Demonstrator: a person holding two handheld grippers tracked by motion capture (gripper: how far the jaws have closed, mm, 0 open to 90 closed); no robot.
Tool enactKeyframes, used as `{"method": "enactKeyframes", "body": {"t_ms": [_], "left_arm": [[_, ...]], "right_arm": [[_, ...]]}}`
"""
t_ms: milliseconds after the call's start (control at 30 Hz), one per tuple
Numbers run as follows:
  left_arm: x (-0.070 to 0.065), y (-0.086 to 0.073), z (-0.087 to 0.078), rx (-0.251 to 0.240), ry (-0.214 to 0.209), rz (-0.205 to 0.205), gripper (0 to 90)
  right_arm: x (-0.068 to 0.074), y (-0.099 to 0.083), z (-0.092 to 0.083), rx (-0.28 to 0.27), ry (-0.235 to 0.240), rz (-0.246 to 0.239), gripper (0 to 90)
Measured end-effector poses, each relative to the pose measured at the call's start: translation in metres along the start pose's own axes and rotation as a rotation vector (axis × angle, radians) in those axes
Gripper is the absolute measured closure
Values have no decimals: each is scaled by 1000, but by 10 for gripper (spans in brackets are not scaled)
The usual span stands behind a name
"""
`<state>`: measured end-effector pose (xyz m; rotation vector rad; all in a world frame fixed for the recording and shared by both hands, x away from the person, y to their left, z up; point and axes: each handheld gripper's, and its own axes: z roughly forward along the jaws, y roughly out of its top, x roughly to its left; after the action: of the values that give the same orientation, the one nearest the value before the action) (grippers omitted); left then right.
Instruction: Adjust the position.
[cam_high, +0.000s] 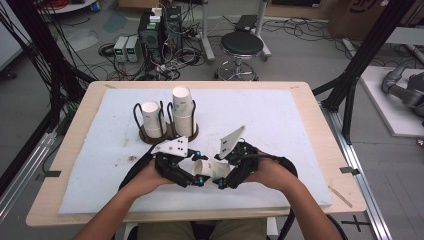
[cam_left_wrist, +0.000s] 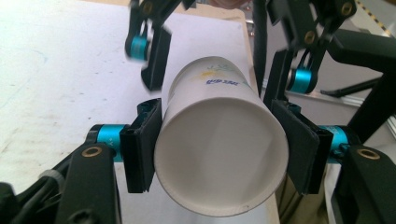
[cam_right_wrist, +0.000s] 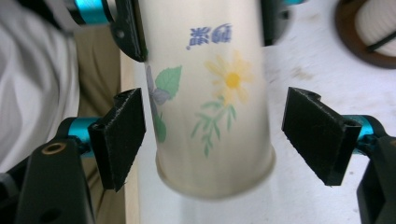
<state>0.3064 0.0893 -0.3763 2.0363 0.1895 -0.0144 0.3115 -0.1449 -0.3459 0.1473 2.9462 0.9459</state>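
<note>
Handover at the table's six o'clock: left hand-held gripper (cam_left_wrist: 219, 154) clamped the cup (cam_left_wrist: 219, 154), right hand-held gripper (cam_right_wrist: 212, 140) stood wide around it. Next, probably carrying it to the rack (cam_high: 167, 134) at twelve o'clock.

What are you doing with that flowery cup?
A person is passing a paper cup between two hand-held grippers over the table. The left gripper is shut on the cup near its open rim. The right gripper has its jaws spread, pads clear of the cup's sides. More cups are stacked in a wire holder farther back.
</note>
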Motion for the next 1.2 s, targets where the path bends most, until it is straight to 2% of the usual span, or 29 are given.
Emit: {"method": "enactKeyframes", "body": {"t_ms": [167,267,333,400,500,567,633,700,800,867,1100,1200], "left_arm": [[5,-9,-2,-64,18,-36,365],[7,-11,-4,-85,41,-31,365],[8,-11,-6,-121,57,-34,365],[9,-12,-8,-151,67,-33,365],[9,-14,-11,-191,85,-34,366],[9,-14,-12,-213,94,-31,366],[9,-15,-13,-236,97,-33,367],[8,-15,-14,-251,100,-29,367],[8,-15,-14,-268,102,-23,367],[7,-16,-14,-279,100,-22,366],[4,-21,-12,-300,84,-10,367],[4,-21,-12,-307,78,-7,367]], "right_arm": [[1,-20,-15,-178,-35,61,222],[2,-32,-22,-297,-73,111,208],[3,-41,-25,-373,-95,149,208],[5,-50,-26,-427,-120,175,203],[7,-61,-24,-475,-156,206,204],[9,-71,-22,-542,-189,226,204],[12,-78,-20,-584,-207,249,204],[12,-84,-18,-608,-216,269,203],[12,-88,-16,-608,-206,281,204],[14,-90,-15,-627,-194,285,204],[15,-92,-8,-616,-168,298,204],[14,-92,-7,-629,-157,297,204]]}}
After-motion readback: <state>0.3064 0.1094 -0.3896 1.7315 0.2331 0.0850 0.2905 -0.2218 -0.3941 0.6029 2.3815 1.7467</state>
